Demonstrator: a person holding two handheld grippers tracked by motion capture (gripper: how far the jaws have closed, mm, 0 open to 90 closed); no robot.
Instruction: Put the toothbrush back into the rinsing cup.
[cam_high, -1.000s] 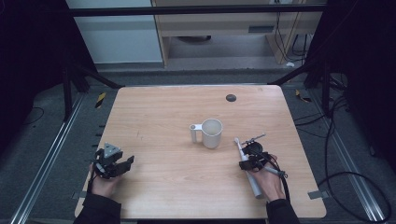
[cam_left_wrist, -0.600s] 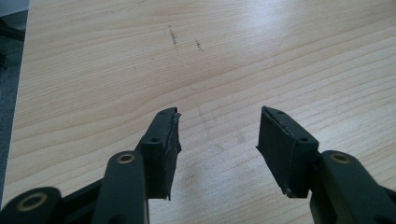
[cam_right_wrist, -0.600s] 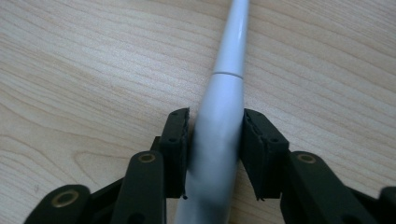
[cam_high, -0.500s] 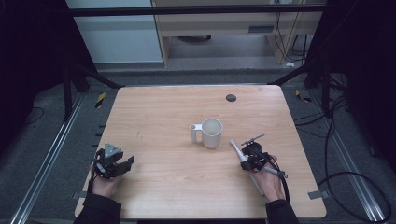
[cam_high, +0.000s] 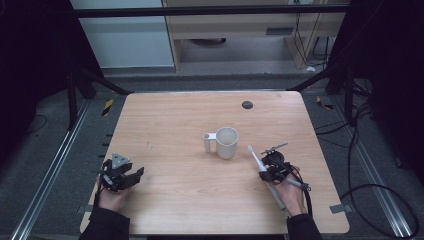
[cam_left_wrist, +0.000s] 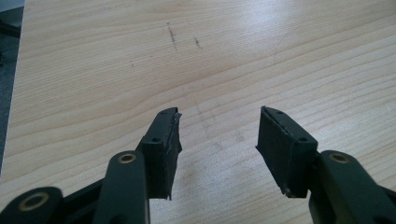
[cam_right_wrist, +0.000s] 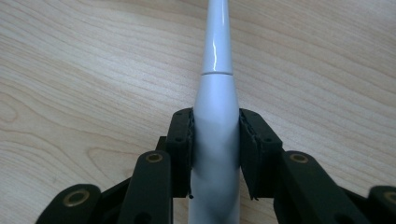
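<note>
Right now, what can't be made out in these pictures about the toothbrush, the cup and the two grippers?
- Electric toothbrush: brush head cut off by the top edge of the right gripper view; too small in the high view to tell its bristles.
- Its lower handle: covered by the right gripper and the hand in the high view.
- White cup: inside hidden by its own wall, contents unknown.
- Dark round spot on the table: too small to identify.
</note>
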